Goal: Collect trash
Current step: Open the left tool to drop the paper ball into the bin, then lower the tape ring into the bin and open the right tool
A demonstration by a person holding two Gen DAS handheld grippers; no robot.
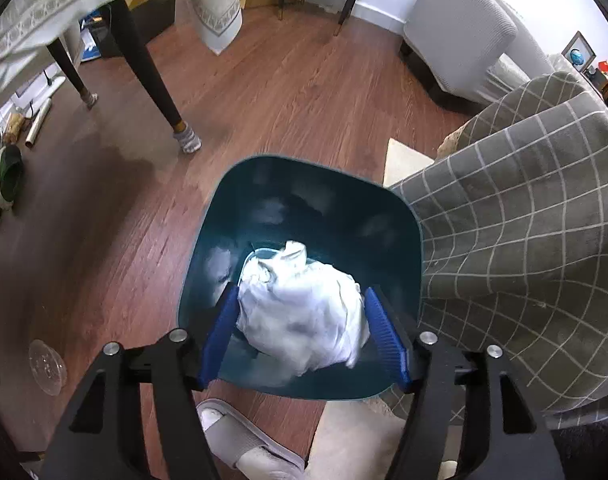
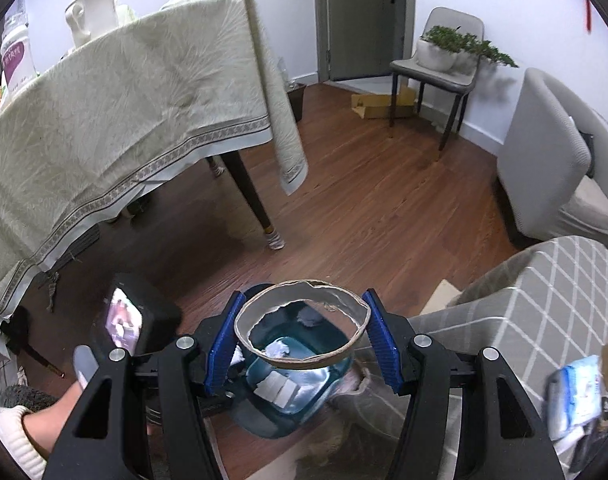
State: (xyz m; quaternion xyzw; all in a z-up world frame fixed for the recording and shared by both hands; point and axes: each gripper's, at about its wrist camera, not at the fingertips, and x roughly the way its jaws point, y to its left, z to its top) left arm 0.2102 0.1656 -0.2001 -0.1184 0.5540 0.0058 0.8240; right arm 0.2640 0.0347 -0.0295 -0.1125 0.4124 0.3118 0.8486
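In the left wrist view a crumpled white wad of paper or plastic (image 1: 302,308) sits between the blue pads of my left gripper (image 1: 302,336), right above the open teal trash bin (image 1: 224,208); the pads touch its sides. In the right wrist view my right gripper (image 2: 302,344) is shut on an empty cardboard tape roll ring (image 2: 300,324), held over the same teal bin (image 2: 280,420), which holds a few white scraps. The left gripper's body shows at the left (image 2: 132,320).
The bin stands on a wood floor beside a grey checked sofa cover (image 1: 524,240). A table leg with a sock (image 1: 186,140), a tablecloth (image 2: 124,112), slippers (image 1: 240,432), a clear lid (image 1: 48,364), a chair with a plant (image 2: 440,60) and an armchair (image 2: 552,168) surround it.
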